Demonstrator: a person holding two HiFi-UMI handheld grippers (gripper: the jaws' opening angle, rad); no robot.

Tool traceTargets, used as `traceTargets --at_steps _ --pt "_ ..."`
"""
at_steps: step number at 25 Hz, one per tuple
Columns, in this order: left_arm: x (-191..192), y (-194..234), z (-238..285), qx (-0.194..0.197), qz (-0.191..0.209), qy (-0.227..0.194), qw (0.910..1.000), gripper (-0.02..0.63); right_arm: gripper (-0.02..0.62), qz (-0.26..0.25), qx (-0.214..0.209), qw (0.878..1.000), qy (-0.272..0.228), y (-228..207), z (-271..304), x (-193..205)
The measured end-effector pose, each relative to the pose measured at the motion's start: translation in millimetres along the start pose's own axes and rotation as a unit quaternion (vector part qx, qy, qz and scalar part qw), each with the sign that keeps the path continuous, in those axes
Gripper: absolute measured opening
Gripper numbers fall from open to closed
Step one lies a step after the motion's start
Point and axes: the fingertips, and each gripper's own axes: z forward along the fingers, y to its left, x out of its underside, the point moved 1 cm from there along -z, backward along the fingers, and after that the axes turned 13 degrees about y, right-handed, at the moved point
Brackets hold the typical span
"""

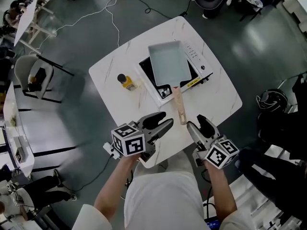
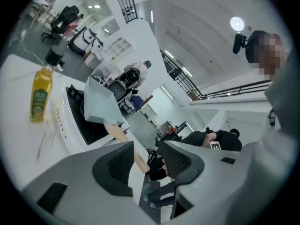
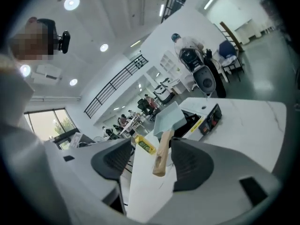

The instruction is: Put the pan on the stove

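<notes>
A pale blue rectangular pan [image 1: 168, 63] with a wooden handle [image 1: 179, 107] rests on the white stove [image 1: 199, 63] with its black top, on the white table [image 1: 115, 111]. The handle points back toward me. My left gripper [image 1: 168, 119] hovers over the table's near edge, left of the handle's end, open and empty. My right gripper [image 1: 194, 121] is just right of the handle's end, also open. In the right gripper view the handle [image 3: 162, 151] shows ahead between the spread jaws of the right gripper [image 3: 150, 161], untouched. The left gripper view shows the pan [image 2: 101, 104] beyond the open left gripper [image 2: 147, 156].
A yellow oil bottle [image 1: 126, 81] stands on the table left of the stove; the oil bottle [image 2: 40, 95] also shows at the far left. Cables run across the floor behind the table. Chairs and other tables stand around, and people sit further off.
</notes>
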Motion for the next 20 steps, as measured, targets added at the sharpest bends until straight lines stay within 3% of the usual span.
traceTargets --at_steps 6,7,9,16,18,20 --pt "-8.2 -51.0 -48.1 -0.063 0.093 -0.034 0.9931 0.17 0.23 -0.068 0.038 0.996 -0.032 42.7 -33.4 -18.0" --pt "-10.1 -57.1 -55.8 -0.073 0.1 -0.044 0.9913 0.126 0.23 -0.079 0.046 0.995 -0.034 48.9 -38.5 -20.7" --pt "-12.2 -68.9 -68.4 -0.087 0.111 -0.061 0.9881 0.117 0.23 -0.098 0.058 0.993 -0.043 61.2 -48.8 -25.8" --pt "-24.3 -111.4 -106.2 -0.141 0.171 -0.098 0.9703 0.072 0.107 -0.16 0.068 0.982 -0.074 111.0 -80.9 -42.1" --pt "-30.4 -123.3 -117.5 -0.155 0.18 -0.117 0.9644 0.002 0.101 -0.18 0.072 0.978 -0.08 124.3 -88.1 -45.2" --pt "-35.3 -132.3 -126.0 -0.167 0.187 -0.13 0.9592 0.002 0.101 -0.203 0.076 0.972 -0.088 136.3 -93.7 -49.2"
